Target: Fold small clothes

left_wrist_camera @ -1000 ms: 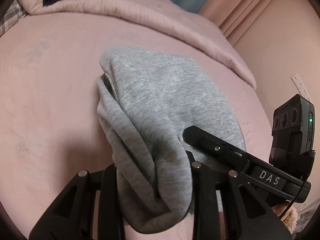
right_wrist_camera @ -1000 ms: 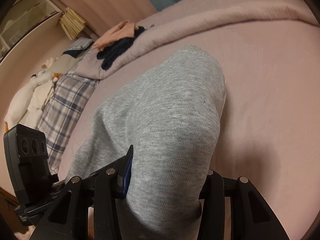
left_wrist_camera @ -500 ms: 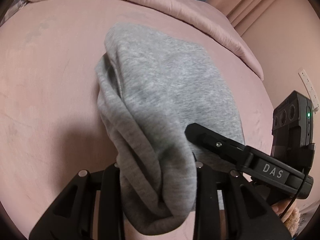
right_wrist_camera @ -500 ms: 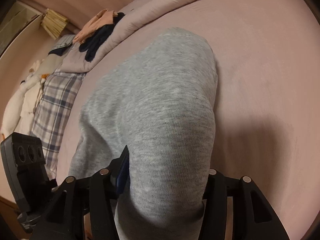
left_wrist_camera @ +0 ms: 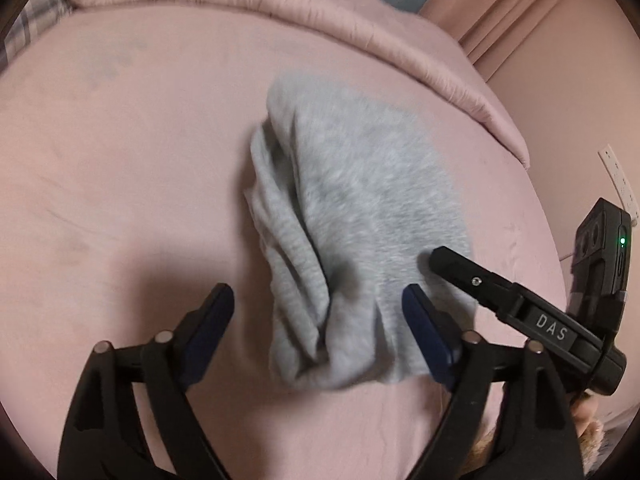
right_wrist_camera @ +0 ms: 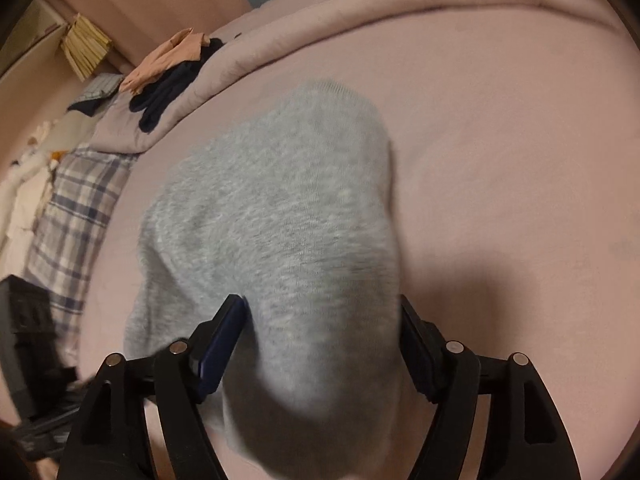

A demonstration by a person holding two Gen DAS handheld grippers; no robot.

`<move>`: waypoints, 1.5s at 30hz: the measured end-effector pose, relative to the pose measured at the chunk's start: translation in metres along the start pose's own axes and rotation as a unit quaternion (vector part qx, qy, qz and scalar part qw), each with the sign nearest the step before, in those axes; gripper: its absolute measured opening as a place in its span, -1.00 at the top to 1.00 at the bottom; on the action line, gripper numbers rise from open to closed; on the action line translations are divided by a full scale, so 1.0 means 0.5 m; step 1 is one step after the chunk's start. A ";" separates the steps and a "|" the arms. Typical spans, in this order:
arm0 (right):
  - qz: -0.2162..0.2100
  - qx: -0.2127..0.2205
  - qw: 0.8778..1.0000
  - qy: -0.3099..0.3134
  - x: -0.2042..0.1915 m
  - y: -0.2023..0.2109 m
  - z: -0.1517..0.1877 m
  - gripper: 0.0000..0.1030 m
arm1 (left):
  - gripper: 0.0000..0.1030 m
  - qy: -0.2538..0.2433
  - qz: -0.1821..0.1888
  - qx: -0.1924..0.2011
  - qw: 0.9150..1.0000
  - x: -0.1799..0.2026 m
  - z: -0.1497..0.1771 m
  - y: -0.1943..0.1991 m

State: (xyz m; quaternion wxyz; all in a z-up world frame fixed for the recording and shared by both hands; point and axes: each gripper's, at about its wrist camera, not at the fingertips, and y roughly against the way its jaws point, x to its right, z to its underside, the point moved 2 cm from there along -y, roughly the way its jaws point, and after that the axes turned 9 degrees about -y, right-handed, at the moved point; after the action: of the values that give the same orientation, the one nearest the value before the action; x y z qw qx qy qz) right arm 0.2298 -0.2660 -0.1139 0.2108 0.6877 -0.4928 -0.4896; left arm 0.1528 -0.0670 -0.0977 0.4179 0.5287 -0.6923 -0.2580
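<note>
A grey knit garment (left_wrist_camera: pixel 352 216) lies bunched and folded on the pink bed sheet (left_wrist_camera: pixel 120 160). My left gripper (left_wrist_camera: pixel 318 300) is open, its blue-padded fingers spread to either side of the garment's near end without holding it. The right gripper's finger (left_wrist_camera: pixel 472 280) rests on the garment's right edge. In the right wrist view the same garment (right_wrist_camera: pixel 280 220) fills the middle. My right gripper (right_wrist_camera: pixel 322 316) is open with its fingers on either side of the cloth's near end.
A rolled pink duvet (left_wrist_camera: pixel 360 28) runs along the far side of the bed. Dark and peach clothes (right_wrist_camera: pixel 172 72) lie on it. A plaid pillow (right_wrist_camera: pixel 68 208) sits at the left. A pink wall and curtain (left_wrist_camera: pixel 520 20) stand to the right.
Both grippers have opened and let go of the grey garment, which has dropped onto the sheet. The left gripper has drawn back from it.
</note>
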 end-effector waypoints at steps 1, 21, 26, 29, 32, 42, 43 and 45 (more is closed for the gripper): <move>0.003 0.008 1.000 0.003 -0.002 0.009 -0.001 -0.57 | -0.70 -0.012 -0.007 0.009 1.000 0.006 -0.003 0.021; 0.002 0.165 0.984 0.061 -0.091 0.245 0.052 -0.98 | -0.99 -0.104 -0.094 0.151 0.978 0.065 0.065 0.265; 0.008 0.158 0.986 0.059 -0.087 0.249 0.078 -0.98 | -0.99 -0.091 -0.105 0.129 0.982 0.048 0.094 0.247; 0.021 0.159 0.985 0.061 -0.086 0.248 0.084 -0.98 | -0.99 -0.081 -0.105 0.126 0.983 0.036 0.101 0.247; 0.026 0.159 0.985 0.062 -0.088 0.248 0.095 -0.98 | -0.99 -0.078 -0.102 0.125 0.984 0.036 0.103 0.250; 0.039 0.168 0.983 0.059 -0.088 0.251 0.102 -0.98 | -0.99 -0.063 -0.090 0.119 0.987 0.031 0.107 0.243; 0.040 0.168 0.983 0.058 -0.088 0.251 0.102 -0.98 | -0.99 -0.064 -0.090 0.119 0.987 0.031 0.107 0.242; 0.044 0.169 0.983 0.056 -0.085 0.251 0.102 -0.98 | -0.99 -0.064 -0.090 0.119 0.987 0.031 0.108 0.242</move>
State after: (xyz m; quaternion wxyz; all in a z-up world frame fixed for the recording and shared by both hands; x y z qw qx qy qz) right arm 0.1241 -0.2720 -0.0192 0.1404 0.7173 -0.5856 -0.3505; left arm 0.0429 -0.0492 -0.0241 0.2820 0.6171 -0.6932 -0.2432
